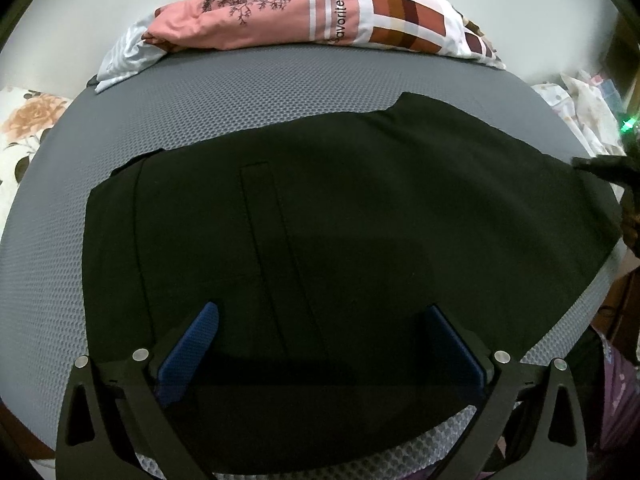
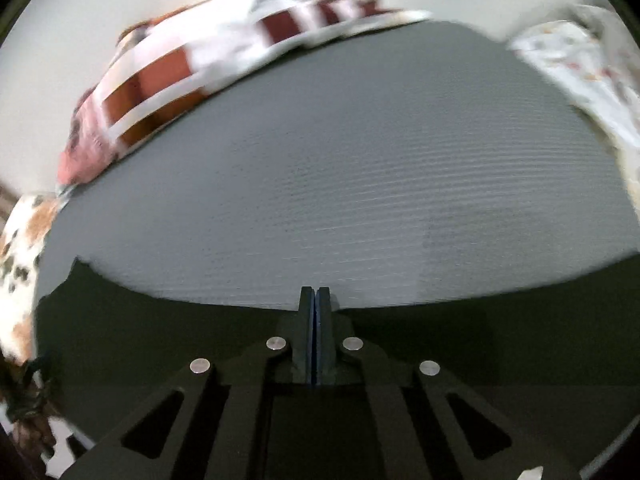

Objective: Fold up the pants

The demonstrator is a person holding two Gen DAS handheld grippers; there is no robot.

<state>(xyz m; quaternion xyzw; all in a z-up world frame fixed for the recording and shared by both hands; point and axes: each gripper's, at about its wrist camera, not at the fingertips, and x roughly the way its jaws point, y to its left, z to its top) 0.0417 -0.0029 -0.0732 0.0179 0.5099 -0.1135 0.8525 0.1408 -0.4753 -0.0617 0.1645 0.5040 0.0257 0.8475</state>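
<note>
Dark pants (image 1: 320, 220) lie spread flat on a grey mesh mattress (image 1: 240, 92). My left gripper (image 1: 322, 310) hovers over their near part, open, its blue pads (image 1: 200, 336) wide apart with only flat fabric below. At the right edge of the left wrist view, my right gripper (image 1: 580, 163) sits at the pants' far end. The blurred right wrist view shows my right gripper (image 2: 316, 293) with its fingers pressed together at the edge of the pants (image 2: 160, 340), where the fabric bunches up around them.
A pink and brown patterned quilt (image 1: 320, 8) is heaped along the mattress's far edge, also in the right wrist view as the quilt (image 2: 160, 72). Floral fabric (image 1: 24, 120) lies off the left side, and a light printed cloth (image 2: 580, 68) off the right. Bare grey mattress (image 2: 360, 160) stretches beyond the pants.
</note>
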